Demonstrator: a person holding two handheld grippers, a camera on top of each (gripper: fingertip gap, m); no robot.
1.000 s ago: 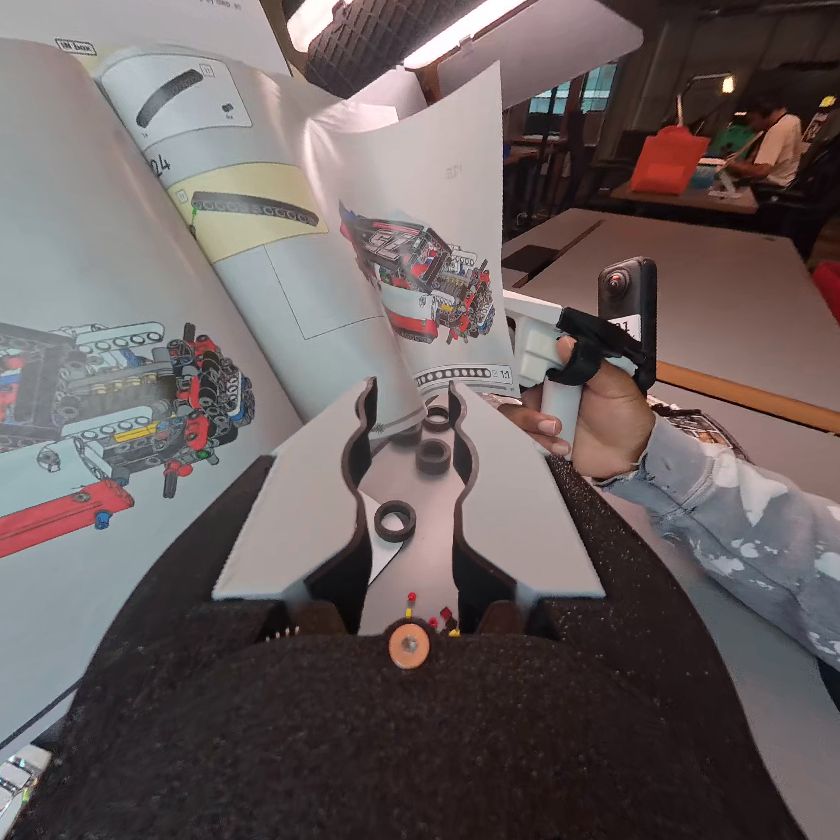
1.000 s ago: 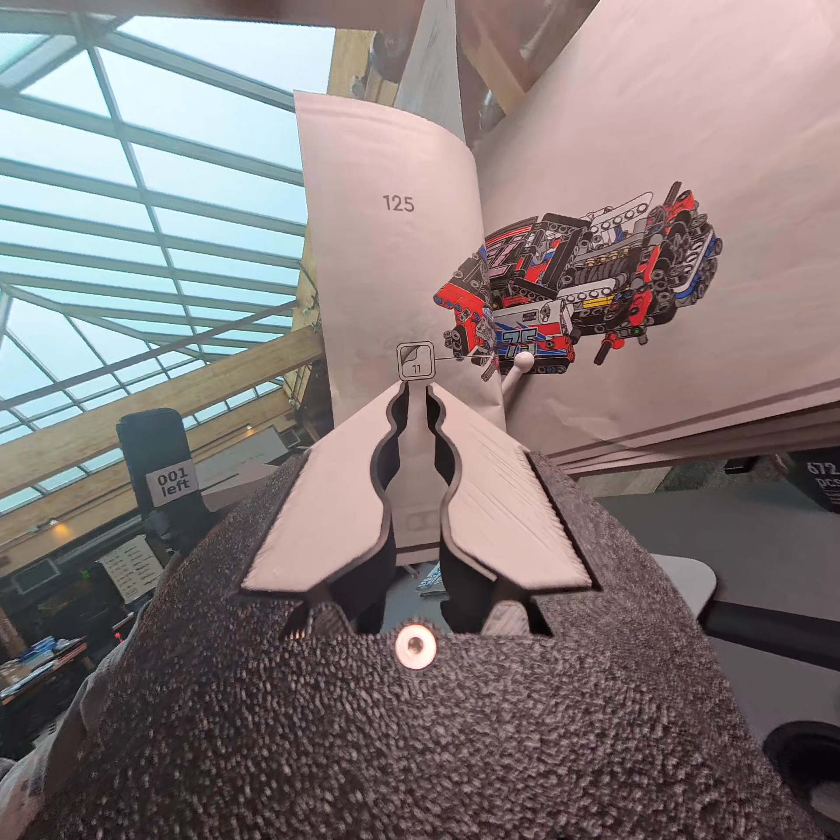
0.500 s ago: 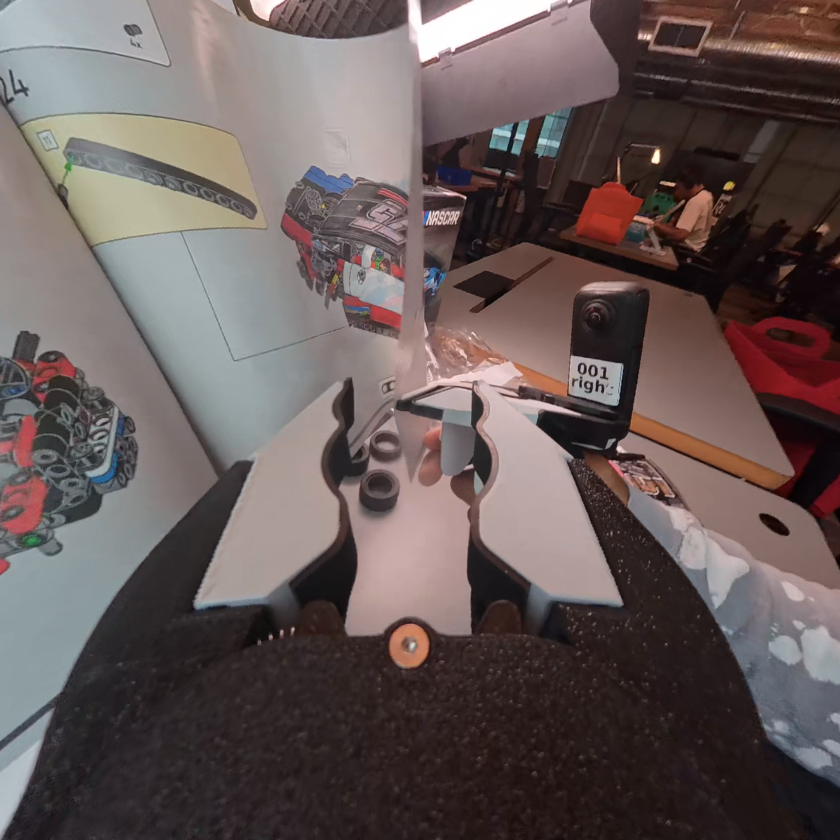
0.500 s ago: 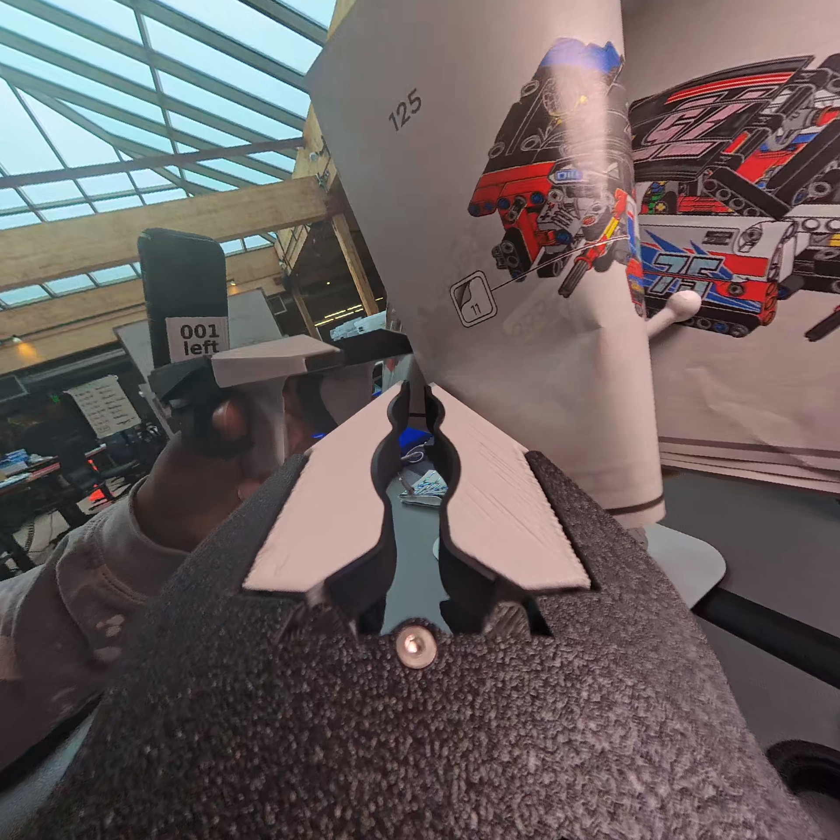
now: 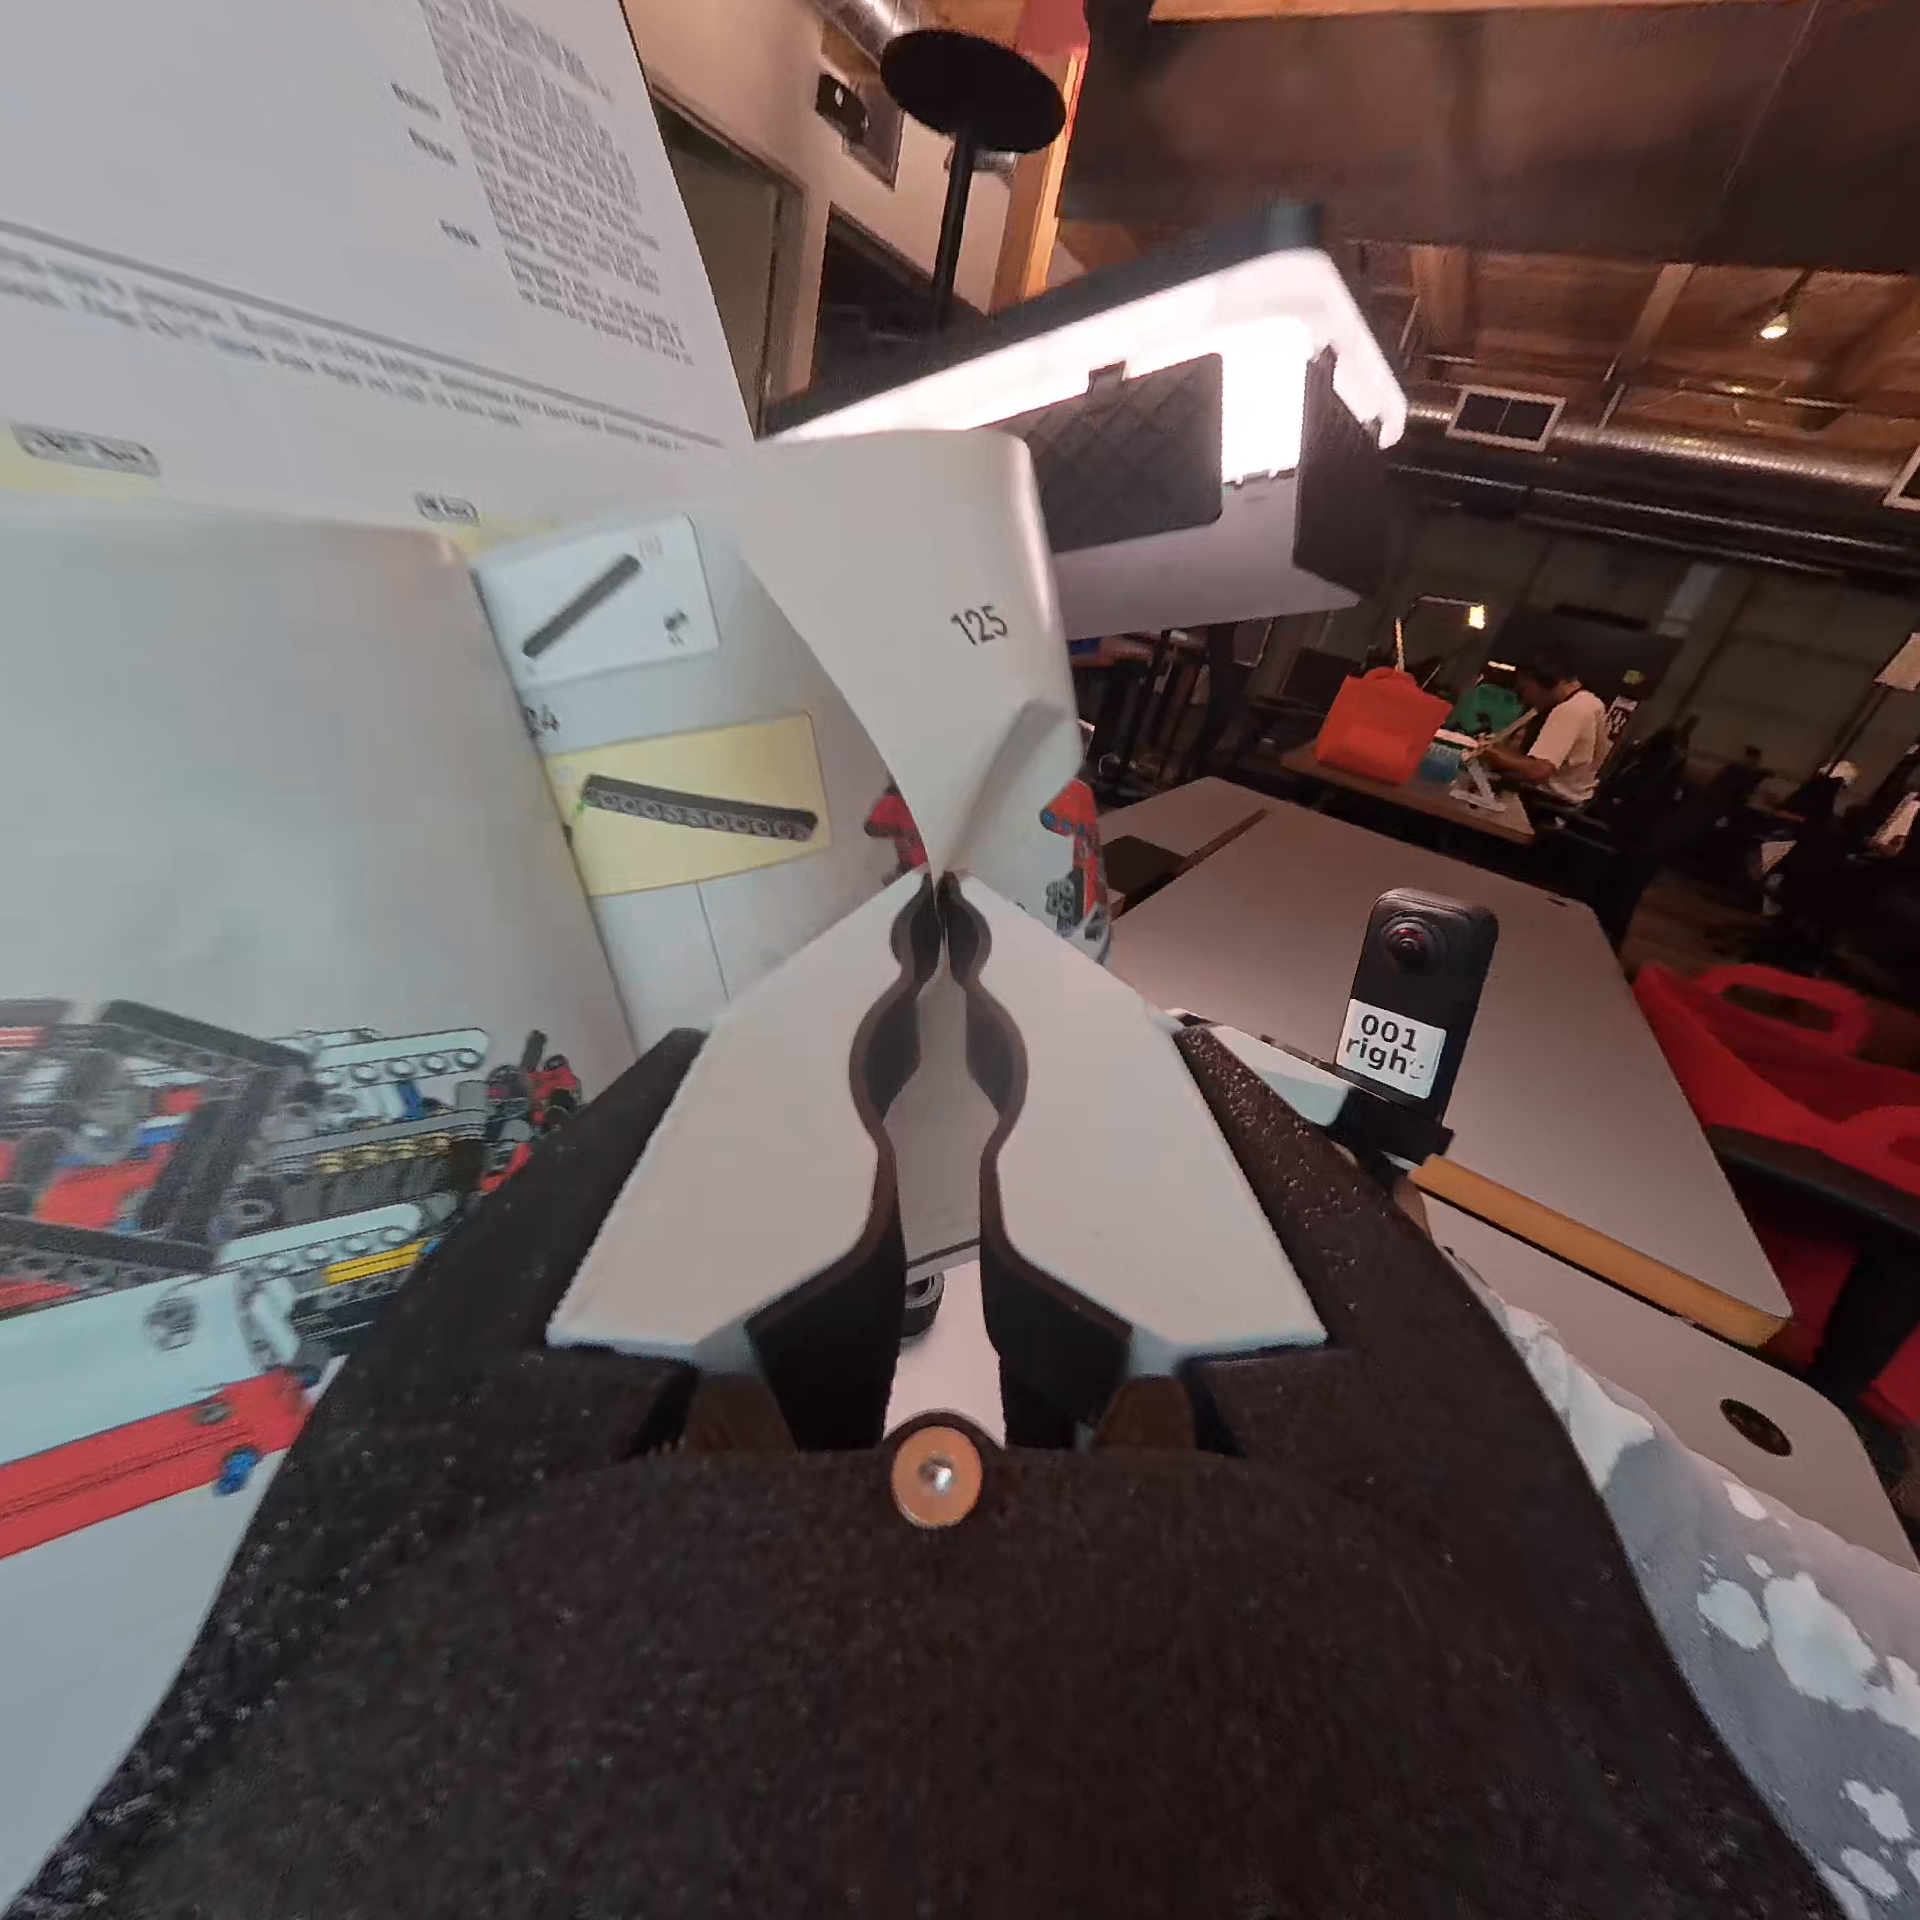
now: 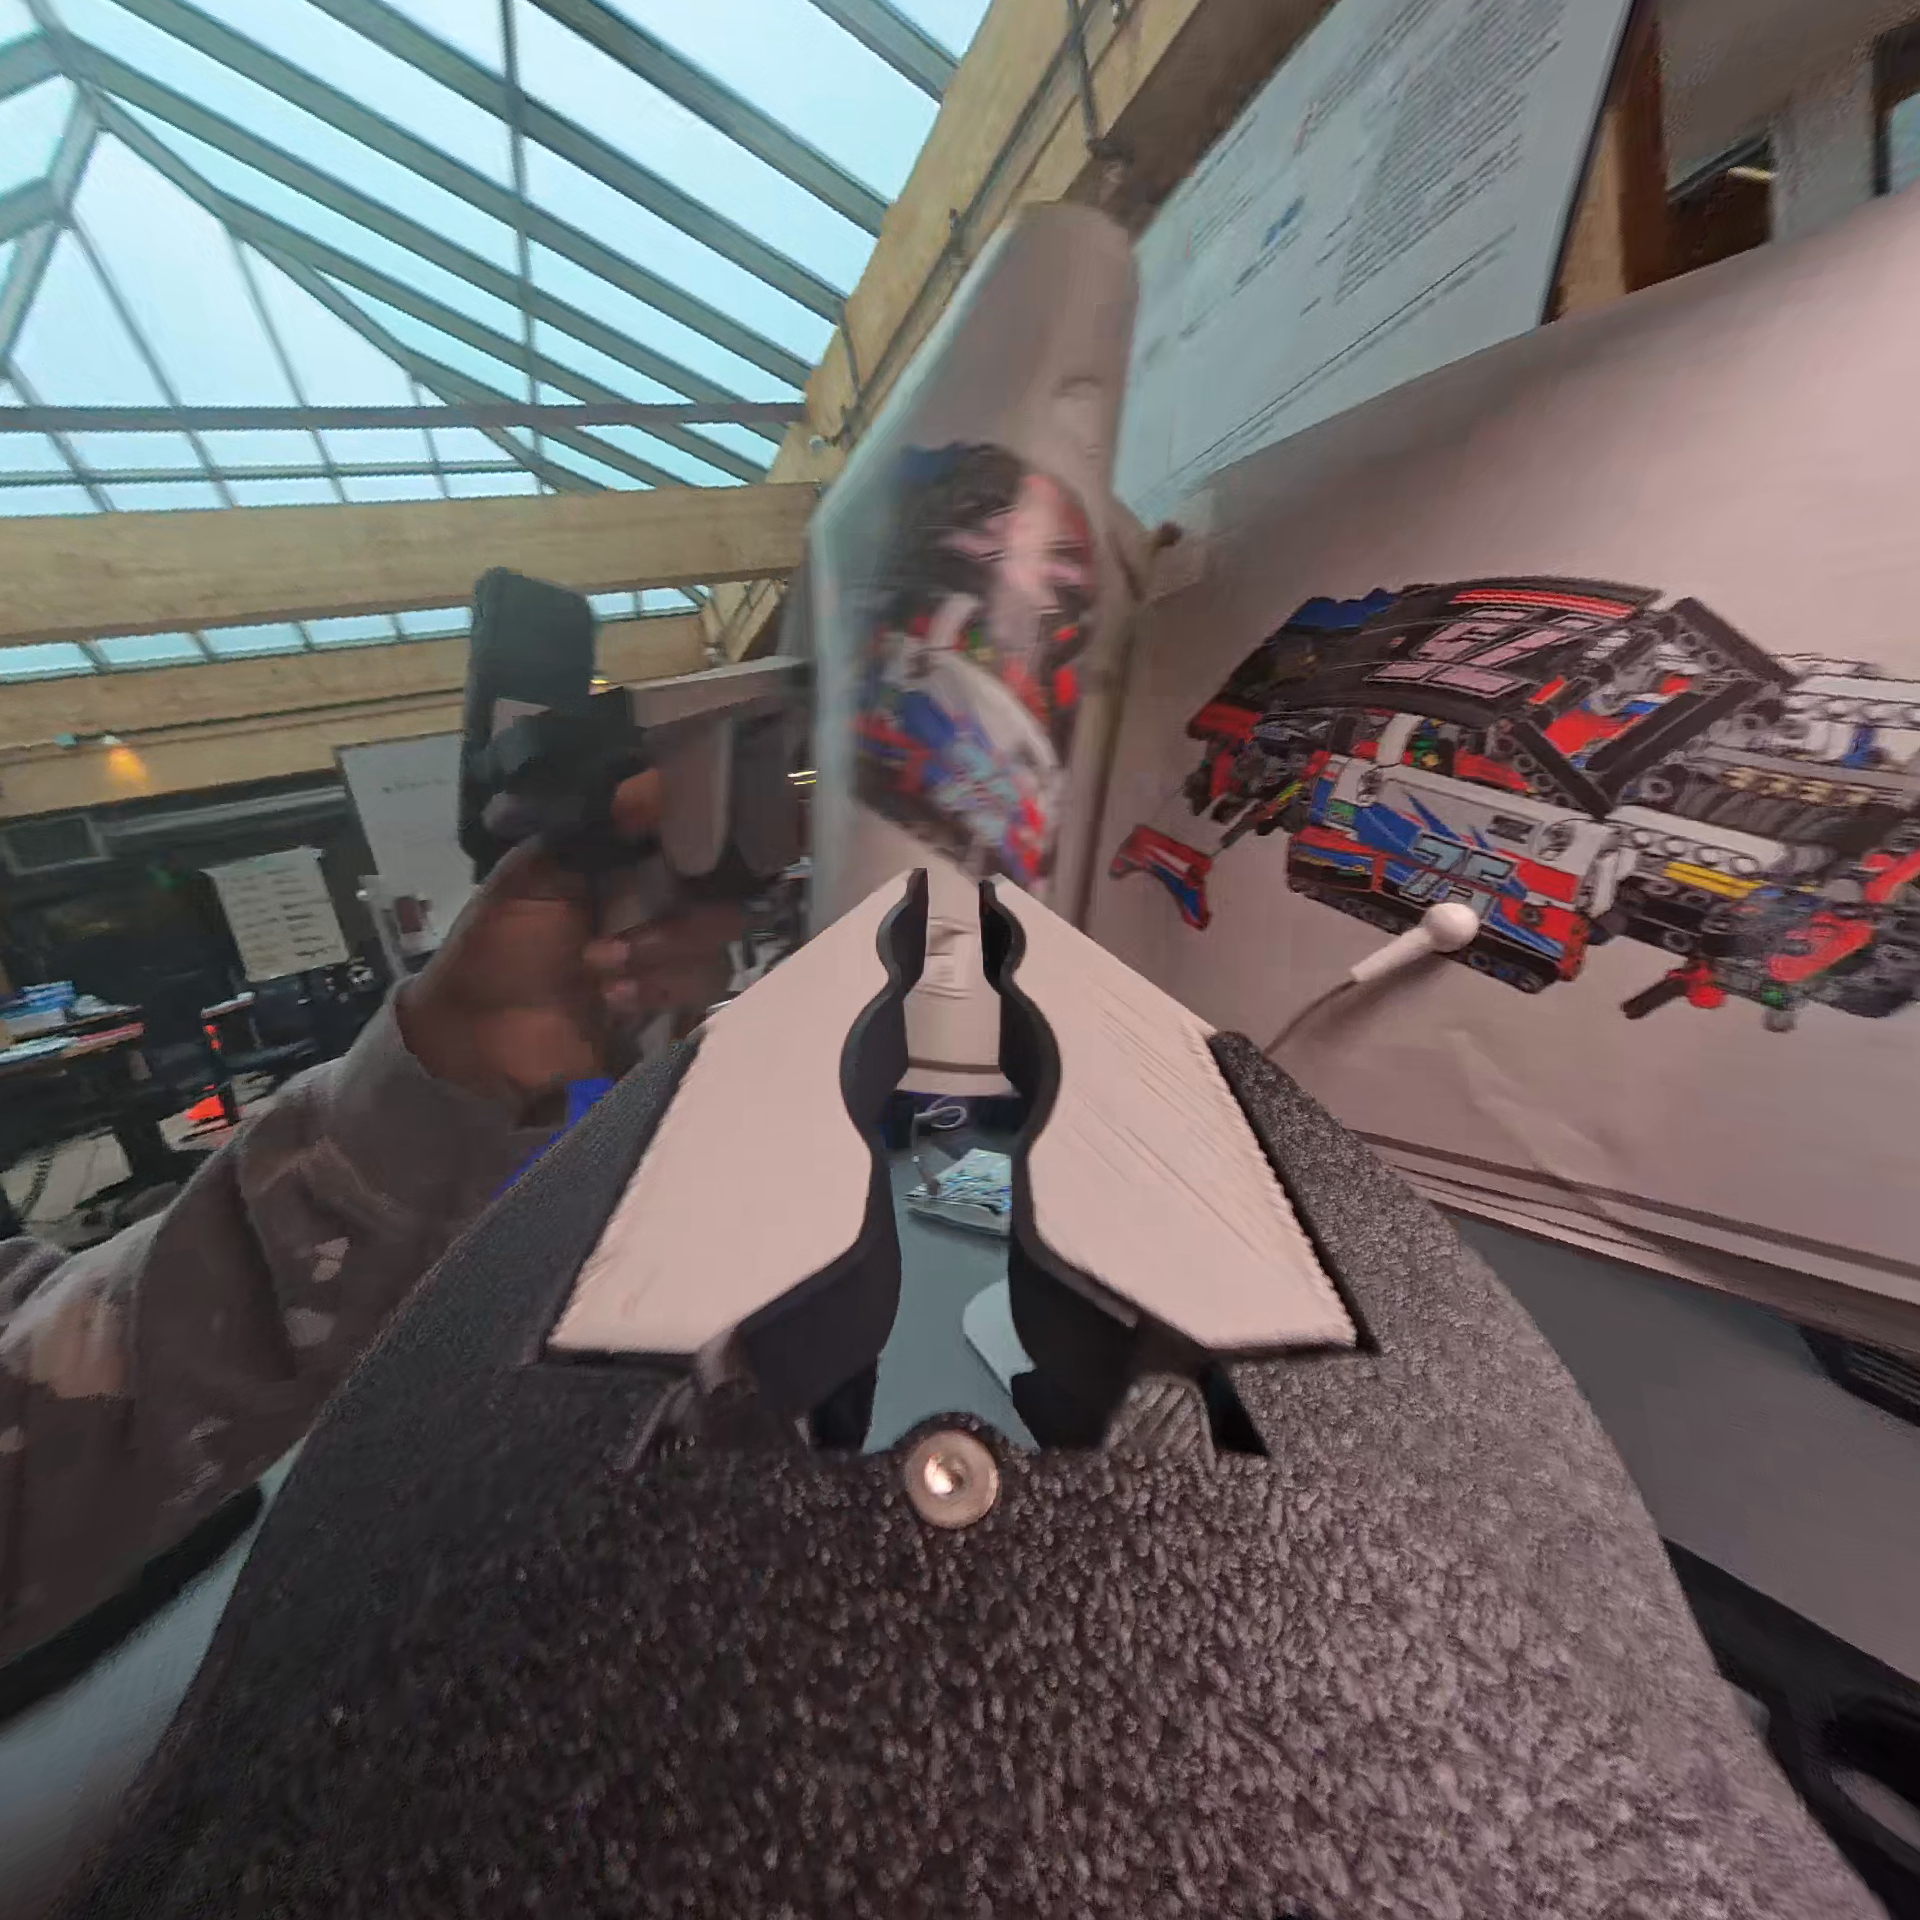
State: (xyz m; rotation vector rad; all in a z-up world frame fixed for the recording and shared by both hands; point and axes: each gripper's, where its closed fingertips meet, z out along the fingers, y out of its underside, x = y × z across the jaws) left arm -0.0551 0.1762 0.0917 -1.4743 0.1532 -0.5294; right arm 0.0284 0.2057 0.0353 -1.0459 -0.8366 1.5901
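An open instruction booklet [image 5: 260, 779] with drawings of a red, white and blue toy car stands to the left. My left gripper [image 5: 938, 883] is shut on the lower edge of one loose page [image 5: 935, 644], which curls upward. A small black ring [image 5: 920, 1299] lies below its fingers. In the right wrist view my right gripper [image 6: 951, 888] has its jaws slightly apart, with the same page [image 6: 966, 665] blurred just beyond the tips. The left gripper [image 6: 582, 748], held in a hand, also shows there at the page's far side. The right gripper's camera [image 5: 1423, 977] shows beside the left one.
A grey table [image 5: 1351, 935] stretches to the right, with red seats [image 5: 1787, 1060] beyond it. A person [image 5: 1558, 727] sits at a far table. A lit lamp panel [image 5: 1195, 416] hangs overhead. A white-tipped pin [image 6: 1444, 930] rests on the booklet's printed page [image 6: 1558, 1039]. A small packet [image 6: 961, 1184] lies on the table. About 11 cm separates my left fingertips from my right.
The page has swung over from the right toward the left. My left gripper has closed on it and lifted. My right gripper's jaws have parted.
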